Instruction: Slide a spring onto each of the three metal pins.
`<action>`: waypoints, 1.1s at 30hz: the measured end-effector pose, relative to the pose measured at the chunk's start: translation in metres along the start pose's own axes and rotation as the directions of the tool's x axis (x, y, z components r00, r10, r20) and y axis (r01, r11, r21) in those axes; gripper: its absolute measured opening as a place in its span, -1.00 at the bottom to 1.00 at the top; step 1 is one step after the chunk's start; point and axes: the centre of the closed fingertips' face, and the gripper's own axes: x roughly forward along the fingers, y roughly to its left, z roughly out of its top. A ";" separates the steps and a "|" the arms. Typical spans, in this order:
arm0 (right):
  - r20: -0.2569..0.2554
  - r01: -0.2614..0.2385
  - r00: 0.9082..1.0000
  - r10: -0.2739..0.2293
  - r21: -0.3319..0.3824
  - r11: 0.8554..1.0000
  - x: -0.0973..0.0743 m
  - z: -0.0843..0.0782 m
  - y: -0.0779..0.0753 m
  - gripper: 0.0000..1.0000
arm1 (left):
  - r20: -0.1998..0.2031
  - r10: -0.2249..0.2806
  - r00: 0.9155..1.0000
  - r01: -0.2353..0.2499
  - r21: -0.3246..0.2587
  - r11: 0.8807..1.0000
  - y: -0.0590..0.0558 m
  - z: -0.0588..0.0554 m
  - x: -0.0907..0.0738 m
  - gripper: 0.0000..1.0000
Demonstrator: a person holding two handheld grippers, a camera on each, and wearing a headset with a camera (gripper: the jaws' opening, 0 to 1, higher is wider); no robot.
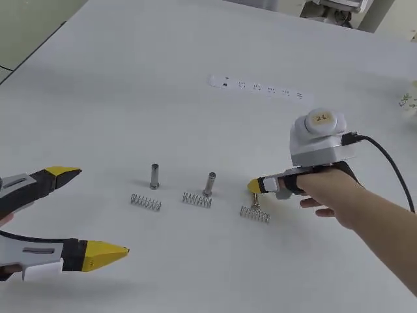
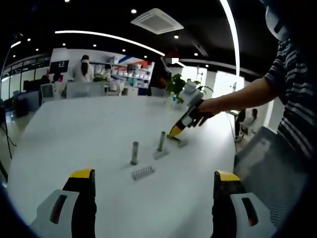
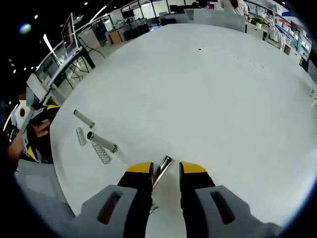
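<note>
A wide white counter [image 1: 130, 78] is seen, its surface plain and matte. A white power strip [image 1: 256, 88] is laid flat on it toward the far side, well apart from everything else, with its long side running roughly left to right and its sockets facing up.

In the left gripper view an open office is shown beyond the counter. A square ceiling vent [image 2: 157, 21] is set among round spotlights [image 2: 134, 11], and a long curved light strip [image 2: 109, 37] is run across the dark ceiling. A person [image 2: 84, 69] in white is seen standing at the far end, near shelves [image 2: 130, 74] and a leafy plant [image 2: 174, 84].

In the right gripper view monitors [image 3: 68, 34] are seen past the counter's rim.
</note>
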 end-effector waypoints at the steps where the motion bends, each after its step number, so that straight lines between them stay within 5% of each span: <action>1: -0.002 0.002 1.000 -0.002 -0.002 1.000 0.001 0.000 0.000 -0.64 | 0.001 0.001 1.000 -0.001 -0.001 1.000 0.001 0.000 0.000 0.92; 23: -0.025 0.058 0.998 -0.060 -0.048 0.997 0.007 -0.002 -0.001 -0.83 | -0.021 0.010 1.000 -0.010 0.006 1.000 0.003 -0.002 -0.002 0.91; 33: -0.037 0.070 0.996 -0.075 -0.134 0.989 0.006 -0.006 -0.001 -0.89 | -0.025 0.007 1.000 -0.007 0.008 1.000 0.001 -0.004 -0.004 0.90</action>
